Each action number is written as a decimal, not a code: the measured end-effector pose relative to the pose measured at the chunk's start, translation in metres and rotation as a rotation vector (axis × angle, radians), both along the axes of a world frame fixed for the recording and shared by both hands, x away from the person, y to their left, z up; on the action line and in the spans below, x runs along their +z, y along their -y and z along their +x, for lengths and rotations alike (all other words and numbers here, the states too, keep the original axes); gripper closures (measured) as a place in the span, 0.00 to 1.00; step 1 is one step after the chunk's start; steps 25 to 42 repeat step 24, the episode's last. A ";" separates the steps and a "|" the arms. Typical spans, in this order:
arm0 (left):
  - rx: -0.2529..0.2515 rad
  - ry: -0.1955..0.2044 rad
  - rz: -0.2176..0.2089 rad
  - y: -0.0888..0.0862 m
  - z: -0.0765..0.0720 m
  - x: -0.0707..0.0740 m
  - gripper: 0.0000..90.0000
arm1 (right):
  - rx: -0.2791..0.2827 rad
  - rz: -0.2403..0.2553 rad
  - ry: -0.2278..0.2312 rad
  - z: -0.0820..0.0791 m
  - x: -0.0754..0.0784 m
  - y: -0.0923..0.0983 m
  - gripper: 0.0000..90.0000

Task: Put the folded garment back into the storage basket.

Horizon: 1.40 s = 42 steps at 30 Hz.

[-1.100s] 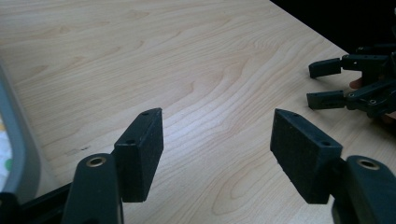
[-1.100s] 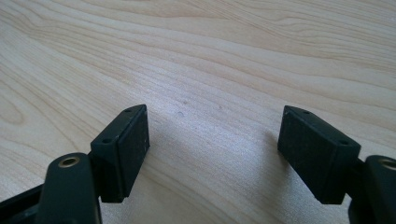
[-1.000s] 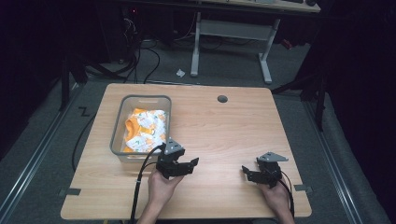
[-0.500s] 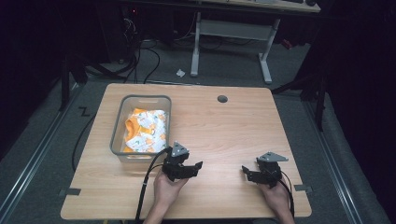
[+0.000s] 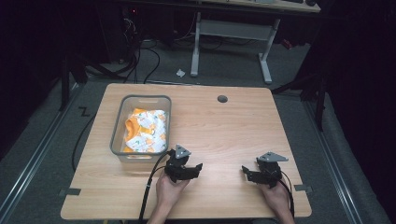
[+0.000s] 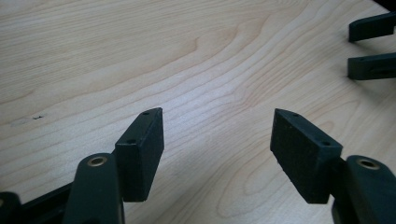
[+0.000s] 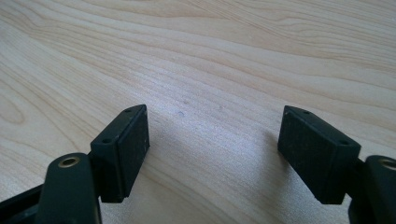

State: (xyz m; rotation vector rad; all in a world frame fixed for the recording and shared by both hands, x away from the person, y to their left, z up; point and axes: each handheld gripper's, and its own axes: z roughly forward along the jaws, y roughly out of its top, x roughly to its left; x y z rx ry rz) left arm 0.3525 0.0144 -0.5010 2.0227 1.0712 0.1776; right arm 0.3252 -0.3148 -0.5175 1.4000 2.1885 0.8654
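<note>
The grey bin [image 5: 140, 128] stands on the left part of the wooden table [image 5: 224, 126] in the high view, holding a crumpled white-and-orange cloth [image 5: 145, 130] that lies inside its walls. Just beside the bin's near right corner sits the left gripper [image 5: 196, 168], held in the person's left hand [image 5: 170, 189] — its jaws point rightward across the table, and its cable [image 5: 150, 186] trails back off the near edge. Well apart to the right, the right gripper [image 5: 246, 171] is held in the right hand [image 5: 275, 196], jaws pointing left toward the other. A small dark round grommet [image 5: 222, 99] is set in the tabletop near the far edge.

In the left gripper view, the left gripper [image 6: 217, 133] has its two black jaws spread wide, with bare wood grain between them and nothing held. At the upper right edge, the two jaw tips of the right gripper [image 6: 371, 46] show farther off.

In the right gripper view, the right gripper [image 7: 215, 133] likewise has its jaws standing wide apart — only pale table surface [image 7: 210, 60] lies between the pads, low over the wood.
</note>
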 end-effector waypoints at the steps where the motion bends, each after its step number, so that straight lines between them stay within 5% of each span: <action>1: 0.002 0.000 0.007 0.000 0.000 -0.001 0.39 | 0.000 0.000 0.000 0.000 0.000 0.000 0.28; 8: 0.021 0.016 0.088 0.005 0.001 -0.011 0.39 | -0.001 0.000 0.000 0.000 0.000 0.000 0.28; 14: 0.036 0.068 0.163 0.008 -0.002 -0.019 0.37 | 0.000 0.000 0.000 0.000 0.000 0.000 0.28; 18: 0.045 0.104 0.167 0.011 -0.005 -0.023 0.33 | 0.000 0.000 0.000 0.000 0.000 0.000 0.28; 42: 0.047 0.094 0.167 0.012 -0.006 -0.023 0.27 | 0.000 -0.001 0.001 0.000 0.000 0.000 0.28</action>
